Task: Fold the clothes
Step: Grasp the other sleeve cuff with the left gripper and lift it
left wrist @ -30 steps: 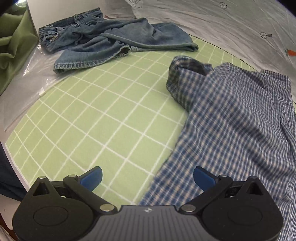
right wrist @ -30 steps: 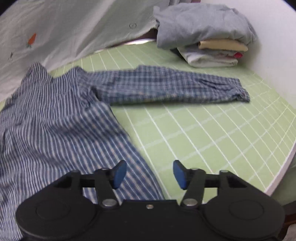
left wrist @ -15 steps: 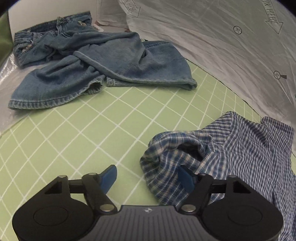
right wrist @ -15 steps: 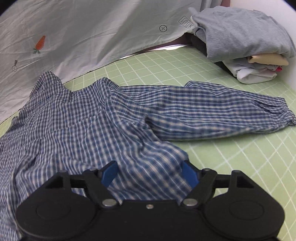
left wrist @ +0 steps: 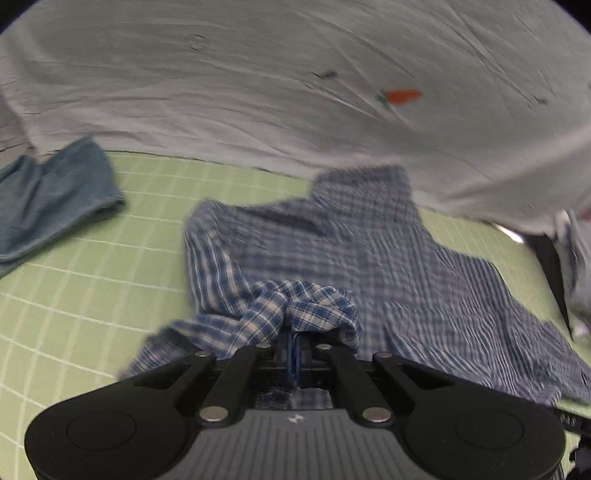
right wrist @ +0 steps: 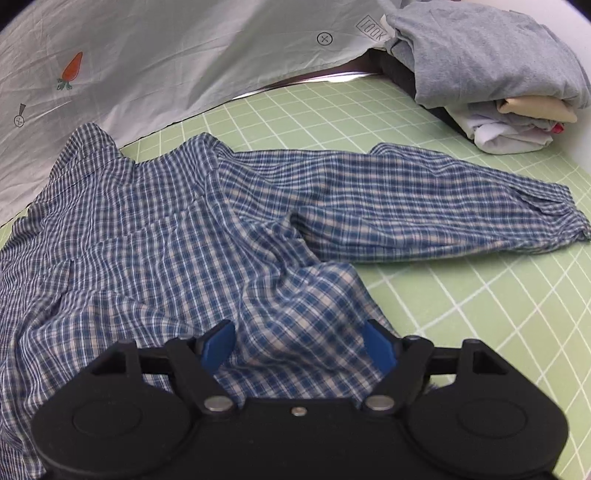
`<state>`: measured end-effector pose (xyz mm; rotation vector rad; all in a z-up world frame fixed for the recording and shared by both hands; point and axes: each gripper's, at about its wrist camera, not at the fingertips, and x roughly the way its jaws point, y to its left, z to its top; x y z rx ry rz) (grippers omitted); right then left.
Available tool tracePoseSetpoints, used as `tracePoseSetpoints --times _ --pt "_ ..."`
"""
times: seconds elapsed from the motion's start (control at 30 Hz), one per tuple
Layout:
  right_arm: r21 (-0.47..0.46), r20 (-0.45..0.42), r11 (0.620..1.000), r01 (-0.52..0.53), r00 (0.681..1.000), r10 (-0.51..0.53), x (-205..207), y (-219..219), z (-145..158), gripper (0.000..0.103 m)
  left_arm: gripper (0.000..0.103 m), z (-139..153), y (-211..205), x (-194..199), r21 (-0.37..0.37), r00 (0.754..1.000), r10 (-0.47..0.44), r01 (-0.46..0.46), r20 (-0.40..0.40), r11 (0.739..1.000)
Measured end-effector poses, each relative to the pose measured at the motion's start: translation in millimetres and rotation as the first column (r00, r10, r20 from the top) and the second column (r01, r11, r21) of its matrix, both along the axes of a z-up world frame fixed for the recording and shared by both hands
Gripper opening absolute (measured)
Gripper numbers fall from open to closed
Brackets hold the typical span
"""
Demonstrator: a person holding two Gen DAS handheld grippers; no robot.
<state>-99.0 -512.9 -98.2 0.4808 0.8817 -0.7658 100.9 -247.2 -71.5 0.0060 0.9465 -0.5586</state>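
So the left gripper (left wrist: pixel 293 354) is pinching the plaid shirt's (right wrist: pixel 155 236) bunched cuff (left wrist: pixel 295 310), while the right gripper (right wrist: pixel 299 345) hangs spread over the shirt's near hem.

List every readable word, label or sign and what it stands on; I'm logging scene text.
"LOOK", boxed, upside down: on the grey sheet.
Circled cross: same sheet.
Carrot picture: no words.
Left-wrist view: sheet marks too blurred to read.

Bare mat (right wrist: pixel 498 314) lies open near right. The stack (right wrist: pixel 491 74) blocks the far right, the sheet (right wrist: pixel 184 44) the far edge, jeans (left wrist: pixel 48 203) the far left.
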Motion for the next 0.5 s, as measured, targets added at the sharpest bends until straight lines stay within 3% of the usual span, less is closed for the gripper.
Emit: tracePoseSetpoints --times 0.13,0.23,0.3,0.43,0.5 --pt "0.011 0.006 1.000 0.004 1.000 -0.004 -4 2 -2 0.077 0.004 -39 -18 -19 0.043 0.992 -0.052 0.057 -0.118 0.997" --pt "0.017 0.012 1.000 0.010 1.000 -0.010 -8 3 -3 0.077 0.008 -40 -16 -23 0.045 0.990 -0.054 0.061 -0.129 0.997" --pt "0.025 0.009 1.000 0.014 1.000 -0.014 -9 2 -5 0.077 0.024 -34 -10 -24 0.017 0.991 -0.051 0.053 -0.125 0.998" --pt "0.021 -0.012 1.000 0.000 1.000 0.001 -7 5 -10 0.077 0.039 -2 10 -27 -0.041 0.998 -0.018 0.015 -0.057 0.999" --pt "0.018 -0.023 1.000 -0.008 1.000 0.009 -6 7 -12 0.078 0.053 13 27 -27 -0.070 0.999 0.037 -0.038 -0.014 0.997"
